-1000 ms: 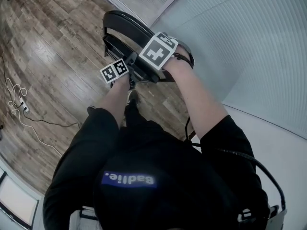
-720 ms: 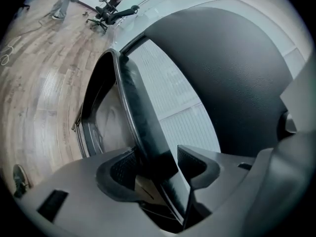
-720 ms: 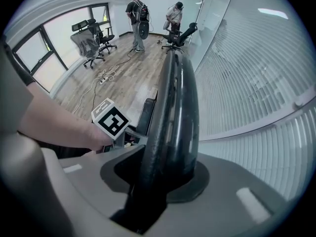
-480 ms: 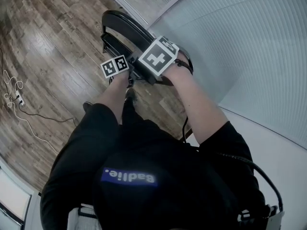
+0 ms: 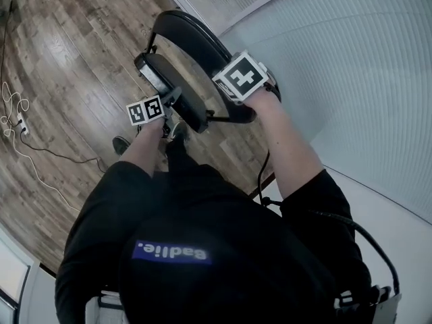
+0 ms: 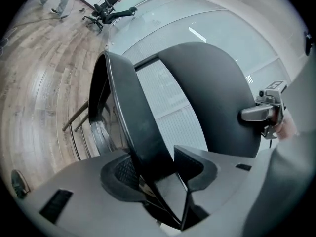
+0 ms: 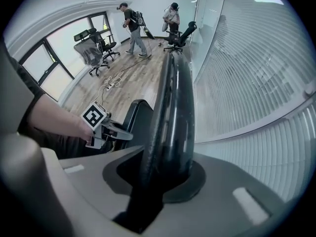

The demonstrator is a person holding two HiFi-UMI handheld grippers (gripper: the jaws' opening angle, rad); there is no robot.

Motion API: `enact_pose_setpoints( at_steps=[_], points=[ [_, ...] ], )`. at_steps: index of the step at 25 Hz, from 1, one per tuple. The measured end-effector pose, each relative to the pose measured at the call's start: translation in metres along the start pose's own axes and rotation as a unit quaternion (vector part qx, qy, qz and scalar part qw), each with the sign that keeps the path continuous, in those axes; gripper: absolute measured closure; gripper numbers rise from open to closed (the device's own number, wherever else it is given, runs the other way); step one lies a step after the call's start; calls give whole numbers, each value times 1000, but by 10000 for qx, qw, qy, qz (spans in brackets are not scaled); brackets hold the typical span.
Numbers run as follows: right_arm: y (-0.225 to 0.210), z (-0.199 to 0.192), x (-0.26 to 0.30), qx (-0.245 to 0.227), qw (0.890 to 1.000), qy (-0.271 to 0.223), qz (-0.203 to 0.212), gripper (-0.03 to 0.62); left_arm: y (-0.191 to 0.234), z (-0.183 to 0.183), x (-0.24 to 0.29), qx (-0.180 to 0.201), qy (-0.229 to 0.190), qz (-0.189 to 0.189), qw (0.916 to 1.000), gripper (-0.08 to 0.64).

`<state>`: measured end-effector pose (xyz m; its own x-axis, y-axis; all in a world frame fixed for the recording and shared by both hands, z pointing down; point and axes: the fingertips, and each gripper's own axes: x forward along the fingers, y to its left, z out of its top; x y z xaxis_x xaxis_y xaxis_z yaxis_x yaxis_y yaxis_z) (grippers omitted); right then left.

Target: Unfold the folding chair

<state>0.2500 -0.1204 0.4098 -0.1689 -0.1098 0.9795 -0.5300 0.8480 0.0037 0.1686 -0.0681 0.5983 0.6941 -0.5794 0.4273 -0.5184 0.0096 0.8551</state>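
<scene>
Black folding chair (image 5: 192,36), smooth curved panels with a bit of sheen on thin metal tubing. It's standing on the wood-plank floor (image 5: 67,59), right beside a ribbed frosted glass wall (image 5: 351,79). It's partway open: the seat (image 6: 131,122) angles off the rounded backrest (image 7: 170,107) with a gap between them. The left tool (image 6: 157,169) has just been closing and its pads pinch the seat's edge. The right tool (image 7: 163,174) has been closing too, pretty narrow now, clamped over the backrest's top rim.
</scene>
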Motion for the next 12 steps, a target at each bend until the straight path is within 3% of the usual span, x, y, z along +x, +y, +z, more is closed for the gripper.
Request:
enact_pose_setpoints(
  at_steps=[5,12],
  points=[
    [2,0,12,73,9996,-28,279,515,41,-16,-41,-300,-69,-47,9995,383],
    [43,6,37,198,9973,-125,693,529,122,-53,-106,-700,-65,-101,9975,382]
  ],
)
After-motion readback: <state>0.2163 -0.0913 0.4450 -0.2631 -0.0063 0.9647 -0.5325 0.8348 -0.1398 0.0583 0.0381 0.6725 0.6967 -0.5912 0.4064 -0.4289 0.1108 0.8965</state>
